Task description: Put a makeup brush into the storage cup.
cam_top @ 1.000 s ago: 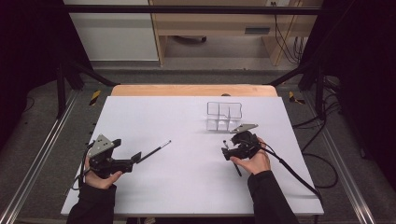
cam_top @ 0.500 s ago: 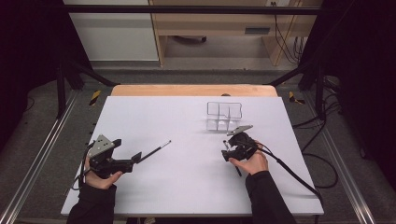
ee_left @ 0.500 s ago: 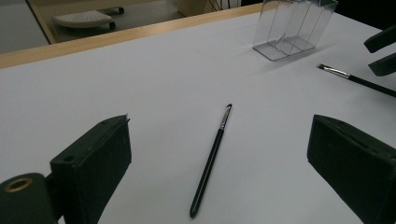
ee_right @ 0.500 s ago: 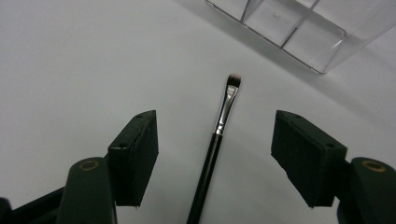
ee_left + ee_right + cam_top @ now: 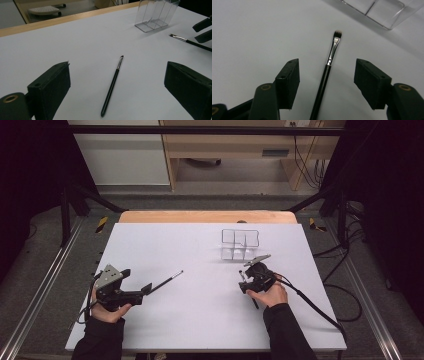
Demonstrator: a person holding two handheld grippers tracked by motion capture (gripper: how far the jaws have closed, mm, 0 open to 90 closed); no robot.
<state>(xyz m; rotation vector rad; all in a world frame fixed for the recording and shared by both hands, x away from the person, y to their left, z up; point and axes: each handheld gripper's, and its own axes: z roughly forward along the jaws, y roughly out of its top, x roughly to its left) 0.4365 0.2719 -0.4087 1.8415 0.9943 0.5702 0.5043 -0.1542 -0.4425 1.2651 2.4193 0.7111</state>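
Your right gripper (image 5: 327, 82) sits just in front of the clear organizer (image 5: 240, 244), on its near side, and its jaws have just been closing. They stand apart on either side of a brush (image 5: 329, 67), and neither pad touches it. That brush lies flat on the table (image 5: 200, 315), its bristle tip pointing toward the organizer and stopping short of its near wall.

Your left gripper (image 5: 120, 95) rests well to the left of the organizer, nearer your edge of the table. Its jaws are spread wide around a liner brush (image 5: 112, 86), which lies on the table between them, clear of both pads, with its tip aimed roughly toward the organizer.
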